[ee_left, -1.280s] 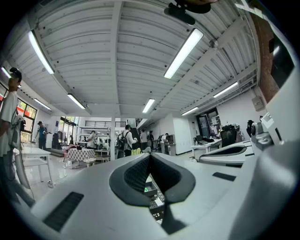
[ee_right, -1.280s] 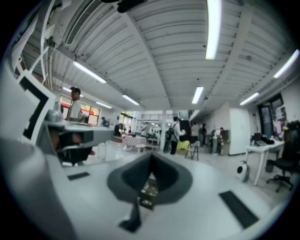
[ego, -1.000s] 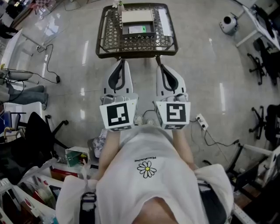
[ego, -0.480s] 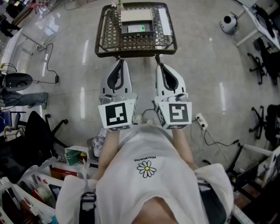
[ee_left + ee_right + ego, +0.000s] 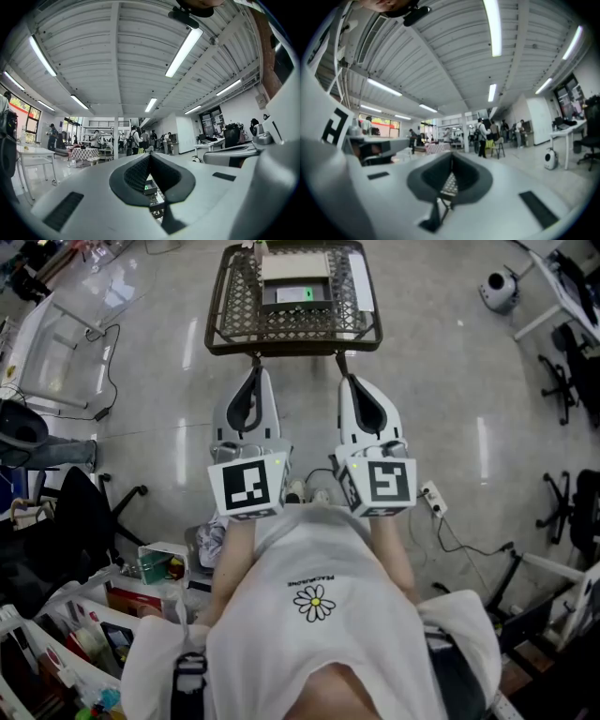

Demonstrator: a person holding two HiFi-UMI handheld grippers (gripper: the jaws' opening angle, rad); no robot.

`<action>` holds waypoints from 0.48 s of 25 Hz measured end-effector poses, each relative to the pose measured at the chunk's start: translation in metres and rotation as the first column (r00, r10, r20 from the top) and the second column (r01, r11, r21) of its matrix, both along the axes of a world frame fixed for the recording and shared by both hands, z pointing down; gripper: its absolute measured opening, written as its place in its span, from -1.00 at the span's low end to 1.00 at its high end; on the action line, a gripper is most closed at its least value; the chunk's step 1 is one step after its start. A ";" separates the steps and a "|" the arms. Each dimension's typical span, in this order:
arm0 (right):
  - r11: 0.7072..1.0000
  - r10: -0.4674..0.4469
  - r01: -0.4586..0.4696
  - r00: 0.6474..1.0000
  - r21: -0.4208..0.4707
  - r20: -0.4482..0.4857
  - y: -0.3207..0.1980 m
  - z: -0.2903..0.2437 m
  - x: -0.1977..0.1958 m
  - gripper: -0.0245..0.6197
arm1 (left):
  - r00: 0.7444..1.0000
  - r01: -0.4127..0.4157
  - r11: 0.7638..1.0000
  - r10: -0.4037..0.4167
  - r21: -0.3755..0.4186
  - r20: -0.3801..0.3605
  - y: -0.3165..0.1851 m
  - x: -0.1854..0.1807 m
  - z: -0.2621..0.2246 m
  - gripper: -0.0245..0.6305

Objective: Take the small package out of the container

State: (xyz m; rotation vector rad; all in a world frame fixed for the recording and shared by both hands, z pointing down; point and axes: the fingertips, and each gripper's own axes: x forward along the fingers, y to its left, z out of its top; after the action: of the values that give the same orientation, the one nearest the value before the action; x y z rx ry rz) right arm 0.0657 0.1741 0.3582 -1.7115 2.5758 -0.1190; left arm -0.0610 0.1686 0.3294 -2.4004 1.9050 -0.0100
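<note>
A brown wire-mesh table (image 5: 239,315) stands ahead of me on the floor. On it sits a dark container (image 5: 296,302) holding a flat item with a green mark (image 5: 306,294), and behind it lies a pale box (image 5: 294,265). My left gripper (image 5: 255,369) and right gripper (image 5: 343,371) point at the table's near edge, side by side, both shut with nothing between their jaws. In the left gripper view the jaws (image 5: 150,154) meet, and the green-marked container (image 5: 149,188) shows through the hollow below the tips. The right gripper (image 5: 451,157) frames a patch of mesh (image 5: 449,183).
A white strip (image 5: 360,282) lies along the table's right side. A power strip with cables (image 5: 433,501) lies on the floor to the right, office chairs (image 5: 562,381) stand further right, and bags and boxes (image 5: 141,577) crowd the lower left. Several people stand far off in the hall.
The table has slid slightly up in the head view and both grippers have shifted a little with it. Both stay shut. Someone at the left edge has moved.
</note>
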 end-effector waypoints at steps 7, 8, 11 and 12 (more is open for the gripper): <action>0.999 -0.036 0.036 0.999 -0.016 -0.001 0.005 0.013 0.011 -0.83 | 0.999 0.050 0.999 -0.050 -0.005 0.004 0.010 0.002 0.011 -0.85; 0.999 -0.045 0.045 0.999 -0.017 -0.003 0.005 0.014 0.011 -0.83 | 0.998 0.055 0.998 -0.055 -0.007 0.003 0.011 0.002 0.012 -0.85; 0.998 -0.066 0.066 0.998 -0.013 -0.016 0.005 0.016 0.011 -0.83 | 0.998 0.063 0.998 -0.063 -0.006 -0.005 0.010 0.003 0.014 -0.85; 0.997 -0.072 0.071 0.997 -0.012 -0.020 0.004 0.016 0.010 -0.83 | 0.998 0.063 0.998 -0.063 0.006 -0.013 0.011 0.003 0.011 -0.85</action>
State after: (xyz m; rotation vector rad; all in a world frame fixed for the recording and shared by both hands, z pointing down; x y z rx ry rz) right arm 0.0762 0.1782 0.3743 -1.6330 2.6568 -0.1196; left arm -0.0581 0.1792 0.3407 -2.3411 1.9829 0.0079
